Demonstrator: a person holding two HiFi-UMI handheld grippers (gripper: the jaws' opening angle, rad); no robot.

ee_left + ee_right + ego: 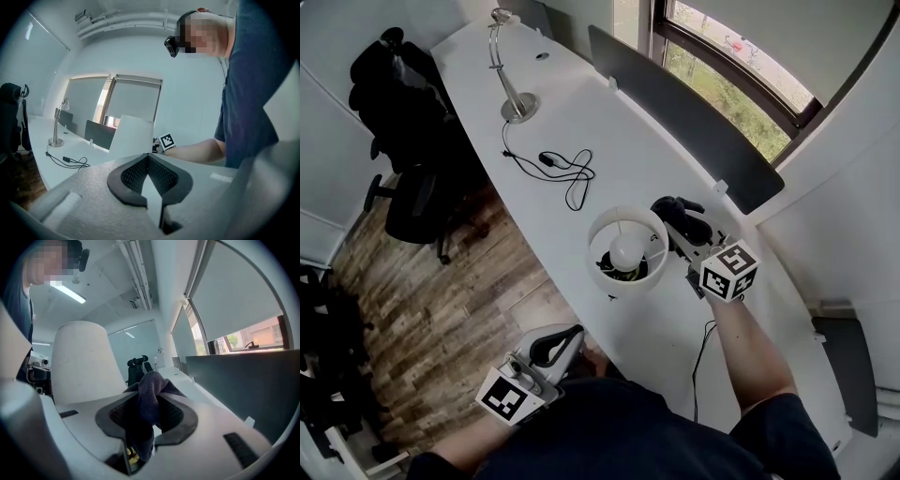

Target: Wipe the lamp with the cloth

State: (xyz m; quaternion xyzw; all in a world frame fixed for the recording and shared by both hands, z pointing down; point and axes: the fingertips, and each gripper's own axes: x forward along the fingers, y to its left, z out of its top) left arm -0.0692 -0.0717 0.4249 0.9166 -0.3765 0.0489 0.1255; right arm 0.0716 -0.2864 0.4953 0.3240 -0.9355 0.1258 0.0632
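Pinching the dark cloth [151,386] between its pads, the right gripper [149,403] sits just right of the lamp [596,248]. Cloth is close to the white shade; contact cannot be told. Lamp stands upright at the near edge of the desk [619,141], with its bulb seen from above. Left gripper [149,158] has its pads pressed together with nothing between them. It is held low off the desk's left edge, over the wood floor [441,309]. Far along the desk are a metal desk lamp [517,105] and a black cable [567,173].
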